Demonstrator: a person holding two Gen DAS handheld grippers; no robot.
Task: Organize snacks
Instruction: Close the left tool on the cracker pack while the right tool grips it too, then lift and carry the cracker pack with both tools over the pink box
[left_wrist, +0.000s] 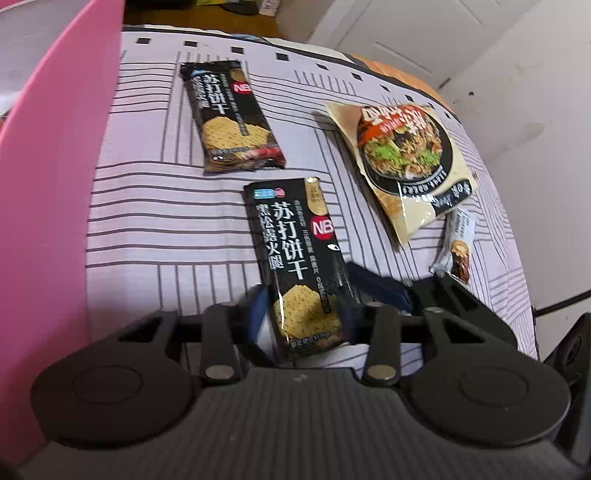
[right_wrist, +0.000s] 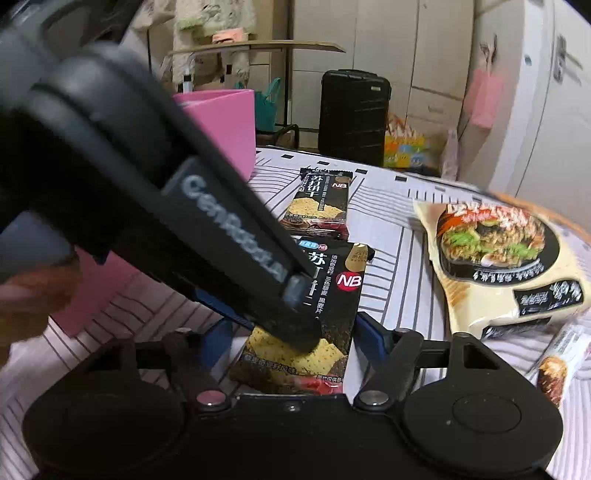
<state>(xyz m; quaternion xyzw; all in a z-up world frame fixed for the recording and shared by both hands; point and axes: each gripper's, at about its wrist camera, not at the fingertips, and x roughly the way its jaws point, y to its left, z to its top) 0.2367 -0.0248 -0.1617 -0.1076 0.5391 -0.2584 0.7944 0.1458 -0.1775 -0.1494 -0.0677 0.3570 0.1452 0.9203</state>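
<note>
A black soda-cracker packet (left_wrist: 295, 251) lies on the striped bedspread (left_wrist: 155, 221), and my left gripper (left_wrist: 304, 314) is shut on its near end. In the right wrist view the left gripper (right_wrist: 291, 317) slants down from the upper left onto that packet (right_wrist: 332, 295). My right gripper (right_wrist: 295, 332) stands open, with a blue finger on either side of the packet's lower end. A second identical packet (left_wrist: 229, 114) (right_wrist: 321, 199) lies further back. To the right are a cream noodle bag (left_wrist: 402, 158) (right_wrist: 506, 258) and a small snack bar (left_wrist: 456, 247) (right_wrist: 554, 369).
A pink bin (left_wrist: 55, 184) (right_wrist: 225, 125) stands along the left side of the bed. A black suitcase (right_wrist: 352, 110) and bags stand on the floor beyond the bed's far edge. A person's hand (right_wrist: 22, 302) shows at the left edge.
</note>
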